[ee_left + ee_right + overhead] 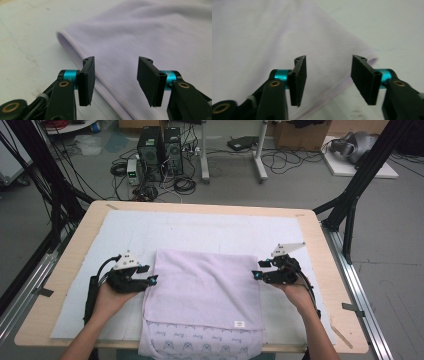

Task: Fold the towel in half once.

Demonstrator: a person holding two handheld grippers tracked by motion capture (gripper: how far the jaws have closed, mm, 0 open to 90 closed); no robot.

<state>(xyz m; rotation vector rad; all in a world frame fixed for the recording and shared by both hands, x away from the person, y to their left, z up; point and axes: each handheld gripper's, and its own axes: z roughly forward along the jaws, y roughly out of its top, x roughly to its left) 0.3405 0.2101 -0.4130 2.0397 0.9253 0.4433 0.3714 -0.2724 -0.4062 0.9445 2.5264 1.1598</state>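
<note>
— Left gripper [153, 280]: where is it?
— Jaws apart, empty, at the folded towel's [202, 287] left edge; the cloth lies to its right.
— And the right gripper [256, 274]?
— Also spread, at the opposite edge. The towel lies between them on the white mat [90, 260], its near end hanging over the table [70, 255] front.
</note>
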